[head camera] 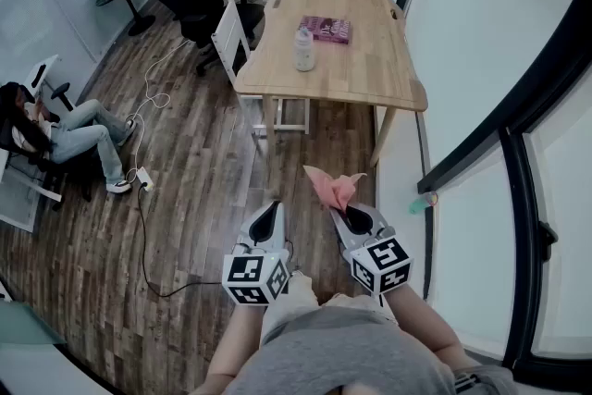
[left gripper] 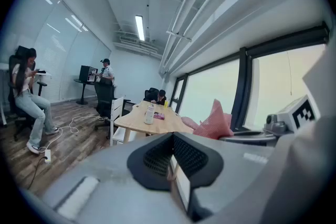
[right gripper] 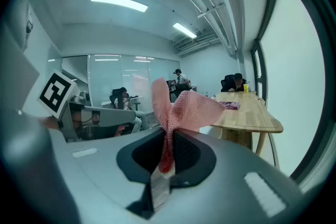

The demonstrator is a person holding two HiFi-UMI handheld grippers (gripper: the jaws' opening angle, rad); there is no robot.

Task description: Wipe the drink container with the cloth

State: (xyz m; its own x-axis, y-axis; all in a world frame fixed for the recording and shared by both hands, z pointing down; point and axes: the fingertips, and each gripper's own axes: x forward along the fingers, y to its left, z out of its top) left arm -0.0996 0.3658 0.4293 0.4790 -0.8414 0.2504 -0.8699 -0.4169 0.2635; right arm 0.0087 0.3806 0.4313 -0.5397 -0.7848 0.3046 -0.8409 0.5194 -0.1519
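Pink cloth (head camera: 335, 187) is pinched in the fingers of the right gripper (head camera: 350, 216), lower middle; the fingers of the left gripper (head camera: 269, 213) are pressed together.

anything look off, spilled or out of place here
Nothing spilled: the pale plastic bottle stands upright on the wooden table. Only loose cables trail across the wood floor; the crumpled pink cloth sits pinched in the right gripper, well short of the table.
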